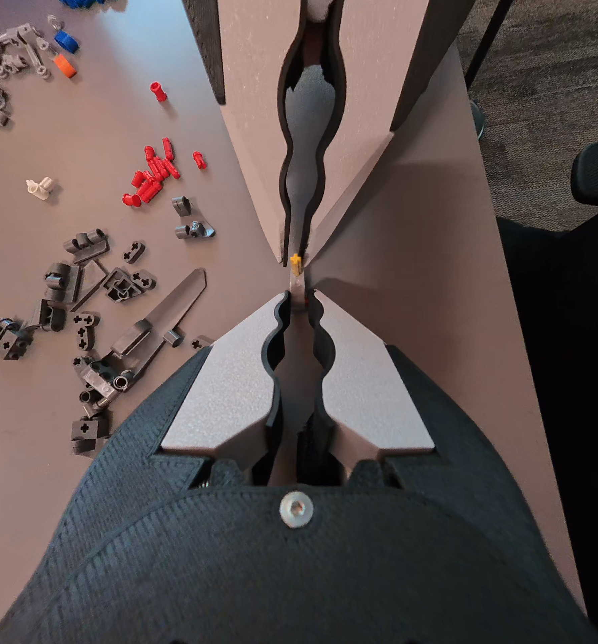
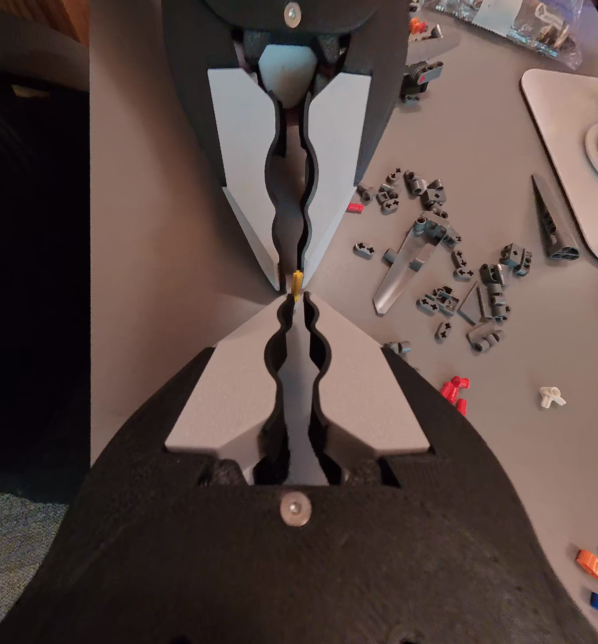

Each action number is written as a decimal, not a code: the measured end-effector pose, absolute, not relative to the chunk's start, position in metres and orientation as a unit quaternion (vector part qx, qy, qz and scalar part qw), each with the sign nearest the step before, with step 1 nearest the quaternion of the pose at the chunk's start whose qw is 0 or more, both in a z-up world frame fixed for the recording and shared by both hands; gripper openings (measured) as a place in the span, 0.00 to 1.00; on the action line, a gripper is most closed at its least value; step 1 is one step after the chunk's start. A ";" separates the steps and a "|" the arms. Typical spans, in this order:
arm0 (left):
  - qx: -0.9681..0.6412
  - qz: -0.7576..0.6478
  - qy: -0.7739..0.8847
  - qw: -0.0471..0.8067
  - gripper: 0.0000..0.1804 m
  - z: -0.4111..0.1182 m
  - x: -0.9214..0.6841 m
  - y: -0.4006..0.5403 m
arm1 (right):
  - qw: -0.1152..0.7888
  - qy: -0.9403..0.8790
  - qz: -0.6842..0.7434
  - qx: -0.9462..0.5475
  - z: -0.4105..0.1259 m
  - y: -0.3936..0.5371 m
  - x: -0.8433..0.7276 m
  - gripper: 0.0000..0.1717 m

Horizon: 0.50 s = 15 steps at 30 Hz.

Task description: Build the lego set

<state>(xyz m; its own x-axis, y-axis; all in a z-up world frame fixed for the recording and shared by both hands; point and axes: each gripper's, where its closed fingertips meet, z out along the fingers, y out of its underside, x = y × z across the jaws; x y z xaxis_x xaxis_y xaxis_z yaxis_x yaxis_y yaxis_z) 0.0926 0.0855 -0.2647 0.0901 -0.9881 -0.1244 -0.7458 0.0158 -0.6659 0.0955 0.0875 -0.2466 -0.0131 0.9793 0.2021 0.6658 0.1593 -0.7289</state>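
The two claws meet tip to tip over the near edge of the table [image 1: 412, 244], facing one another. The left claw [image 1: 299, 296] is closed on a small grey connector piece [image 1: 297, 289], its dark pads pressed against either side of it; a speck of red shows at the right pad, too small to say what it is. The right claw [image 2: 296, 296] is nearly shut on a short yellow axle [image 2: 296, 284], which stands up out of its tips; its left pad lies against the axle, and the right pad seems to, though the view there is too tight to be sure. In the left wrist view the yellow axle's cross-shaped end sits at the top of the grey piece, touching it, with the right claw's tips around it. Well to the side of the claws lie loose building parts: a cluster of red pins [image 1: 153, 176], a long grey blade-shaped panel [image 1: 172, 310], a scatter of dark grey connectors [image 1: 81, 278], a white pin [image 1: 41, 186], and farther off an orange ring [image 1: 65, 65] and a blue ring [image 1: 67, 41]. A pale grey tray [image 2: 569, 146] rests at the far side in the right wrist view.
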 end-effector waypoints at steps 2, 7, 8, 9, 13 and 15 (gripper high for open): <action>-0.673 -0.201 0.645 0.301 0.04 -0.265 0.093 0.085 | 0.343 -0.681 0.222 -0.607 -0.251 0.086 0.094 0.02; -0.669 -0.197 0.650 0.302 0.05 -0.265 0.092 0.087 | 0.338 -0.680 0.224 -0.611 -0.252 0.087 0.094 0.01; -0.668 -0.197 0.651 0.302 0.04 -0.265 0.092 0.087 | 0.335 -0.680 0.225 -0.612 -0.252 0.087 0.094 0.01; -0.666 -0.196 0.653 0.302 0.05 -0.265 0.093 0.087 | 0.332 -0.682 0.224 -0.613 -0.252 0.087 0.094 0.01; -0.659 -0.191 0.660 0.306 0.05 -0.265 0.093 0.087 | 0.320 -0.685 0.223 -0.615 -0.252 0.086 0.094 0.00; -0.659 -0.190 0.659 0.309 0.05 -0.265 0.093 0.088 | 0.321 -0.684 0.224 -0.616 -0.252 0.087 0.093 0.00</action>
